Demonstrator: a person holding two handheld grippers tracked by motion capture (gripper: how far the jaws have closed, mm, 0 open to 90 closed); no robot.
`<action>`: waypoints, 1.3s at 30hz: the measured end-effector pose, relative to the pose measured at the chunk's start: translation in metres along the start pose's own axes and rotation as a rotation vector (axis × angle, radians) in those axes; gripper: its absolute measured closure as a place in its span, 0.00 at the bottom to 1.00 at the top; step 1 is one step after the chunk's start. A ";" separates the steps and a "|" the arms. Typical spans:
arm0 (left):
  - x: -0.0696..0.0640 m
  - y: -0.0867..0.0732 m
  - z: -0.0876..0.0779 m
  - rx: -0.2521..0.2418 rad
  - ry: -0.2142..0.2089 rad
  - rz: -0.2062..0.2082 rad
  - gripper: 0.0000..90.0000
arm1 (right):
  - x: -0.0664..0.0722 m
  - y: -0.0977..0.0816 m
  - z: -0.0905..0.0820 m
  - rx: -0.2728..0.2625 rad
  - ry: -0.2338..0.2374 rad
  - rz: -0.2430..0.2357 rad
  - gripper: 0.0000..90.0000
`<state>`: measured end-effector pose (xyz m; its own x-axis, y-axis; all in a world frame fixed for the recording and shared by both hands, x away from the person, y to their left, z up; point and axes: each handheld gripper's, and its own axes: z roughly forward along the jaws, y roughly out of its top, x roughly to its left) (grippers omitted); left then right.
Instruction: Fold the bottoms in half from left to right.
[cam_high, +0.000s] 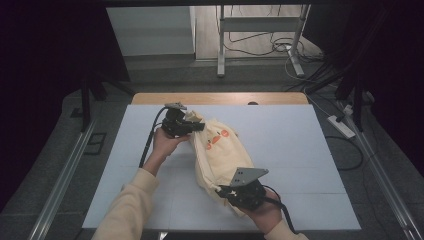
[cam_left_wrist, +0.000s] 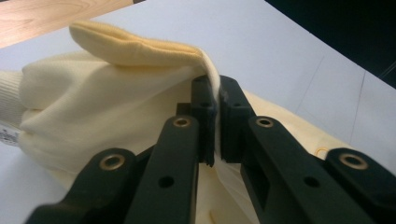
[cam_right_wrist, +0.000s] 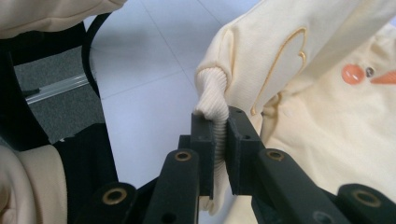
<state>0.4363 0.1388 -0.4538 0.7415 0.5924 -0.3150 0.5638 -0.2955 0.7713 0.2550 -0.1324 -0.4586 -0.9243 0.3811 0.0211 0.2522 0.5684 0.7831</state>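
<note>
A pale yellow sweatshirt (cam_high: 220, 150) with orange marks on its front lies bunched across the middle of the white table (cam_high: 300, 140). My left gripper (cam_high: 197, 126) is at its far end, shut on a fold of the yellow fabric (cam_left_wrist: 210, 77). My right gripper (cam_high: 222, 191) is at the near end, shut on the ribbed cuff (cam_right_wrist: 215, 109) of the sweatshirt (cam_right_wrist: 327, 116). In the left gripper view the sweatshirt (cam_left_wrist: 93, 112) bulges to the left of the pinched fold. Both hands come in from the bottom of the high view.
The table's wooden far edge (cam_high: 220, 98) shows behind the white top. A metal stand (cam_high: 260, 30) and loose cables (cam_high: 280, 47) are on the floor beyond. A power strip (cam_high: 341, 126) lies on the floor at the right.
</note>
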 end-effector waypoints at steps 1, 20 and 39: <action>0.000 0.000 0.000 0.001 0.001 0.000 0.96 | -0.001 -0.001 -0.002 -0.004 0.001 0.005 0.91; -0.009 0.003 0.009 -0.027 -0.011 0.002 0.95 | -0.008 -0.010 -0.023 -0.012 -0.041 0.019 0.92; -0.017 0.008 0.037 0.012 -0.039 0.003 0.95 | -0.012 -0.025 -0.042 -0.007 -0.080 0.059 0.92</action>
<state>0.4416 0.0985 -0.4624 0.7569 0.5619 -0.3338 0.5652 -0.3064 0.7659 0.2474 -0.1817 -0.4517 -0.8819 0.4711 0.0175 0.3032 0.5383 0.7863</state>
